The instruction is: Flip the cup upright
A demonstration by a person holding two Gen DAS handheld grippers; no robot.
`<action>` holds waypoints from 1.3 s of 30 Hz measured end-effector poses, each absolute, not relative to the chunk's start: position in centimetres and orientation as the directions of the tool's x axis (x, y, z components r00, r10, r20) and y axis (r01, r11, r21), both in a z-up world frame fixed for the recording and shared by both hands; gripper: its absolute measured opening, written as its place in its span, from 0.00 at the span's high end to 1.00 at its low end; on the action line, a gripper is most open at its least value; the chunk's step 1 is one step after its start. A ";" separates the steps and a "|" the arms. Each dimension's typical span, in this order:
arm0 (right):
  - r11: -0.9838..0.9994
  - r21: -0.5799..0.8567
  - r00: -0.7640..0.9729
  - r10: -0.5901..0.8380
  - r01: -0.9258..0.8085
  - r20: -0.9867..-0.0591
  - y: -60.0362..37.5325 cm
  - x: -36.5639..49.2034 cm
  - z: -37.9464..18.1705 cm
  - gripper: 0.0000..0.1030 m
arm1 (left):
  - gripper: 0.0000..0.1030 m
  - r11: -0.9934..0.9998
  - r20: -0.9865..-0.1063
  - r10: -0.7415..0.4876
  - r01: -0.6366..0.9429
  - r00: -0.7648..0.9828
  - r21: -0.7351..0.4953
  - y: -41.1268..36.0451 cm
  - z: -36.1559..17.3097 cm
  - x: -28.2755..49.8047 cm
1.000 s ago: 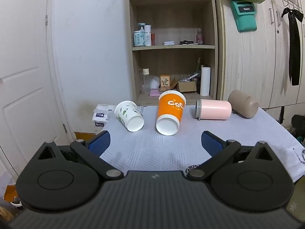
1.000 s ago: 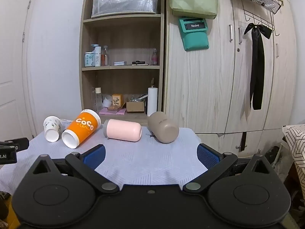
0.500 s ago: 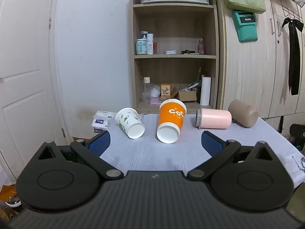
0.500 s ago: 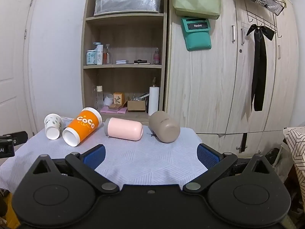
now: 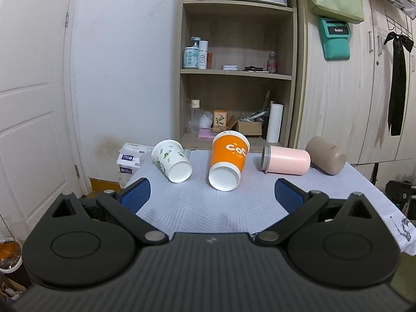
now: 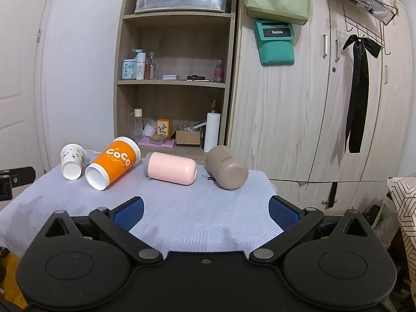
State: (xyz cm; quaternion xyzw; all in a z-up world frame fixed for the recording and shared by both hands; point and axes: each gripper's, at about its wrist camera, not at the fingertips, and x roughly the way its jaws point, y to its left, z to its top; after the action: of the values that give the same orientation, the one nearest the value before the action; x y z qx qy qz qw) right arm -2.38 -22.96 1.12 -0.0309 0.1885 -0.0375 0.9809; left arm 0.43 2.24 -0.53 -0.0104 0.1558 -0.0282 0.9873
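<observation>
Several cups lie on their sides in a row on the table: a white floral paper cup (image 5: pixel 172 163) (image 6: pixel 72 161), an orange paper cup (image 5: pixel 227 163) (image 6: pixel 112 166), a pink tumbler (image 5: pixel 286 160) (image 6: pixel 170 168) and a taupe tumbler (image 5: pixel 326 155) (image 6: pixel 227 167). My left gripper (image 5: pixel 210 197) is open and empty, well short of the white and orange cups. My right gripper (image 6: pixel 205 212) is open and empty, short of the pink and taupe tumblers.
The table carries a pale blue cloth (image 5: pixel 208 208) (image 6: pixel 182 208). Behind it stand an open wooden shelf unit (image 5: pixel 236 78) with bottles and boxes, and wooden cabinets (image 6: pixel 312 104). A white door (image 5: pixel 31 104) is at the left. Tissue packs (image 5: pixel 128 160) lie beyond the table's left corner.
Both grippers have drifted slightly, so the cups sit a little lower and farther in view. The cups have not moved. Both grippers stay open.
</observation>
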 end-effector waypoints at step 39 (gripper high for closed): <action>0.991 -0.106 0.924 -0.113 0.079 -0.366 -23.4 -2.7 1.2 0.00 | 0.00 0.997 -0.313 -0.071 0.062 0.947 -0.040 2.8 -0.9 0.3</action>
State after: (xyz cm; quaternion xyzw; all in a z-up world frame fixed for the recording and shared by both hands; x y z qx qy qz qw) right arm -2.68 -23.37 1.23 -0.0445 0.1891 -0.0492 0.9797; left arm 0.33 2.81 -0.87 -0.0150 0.1593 -0.0337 0.9865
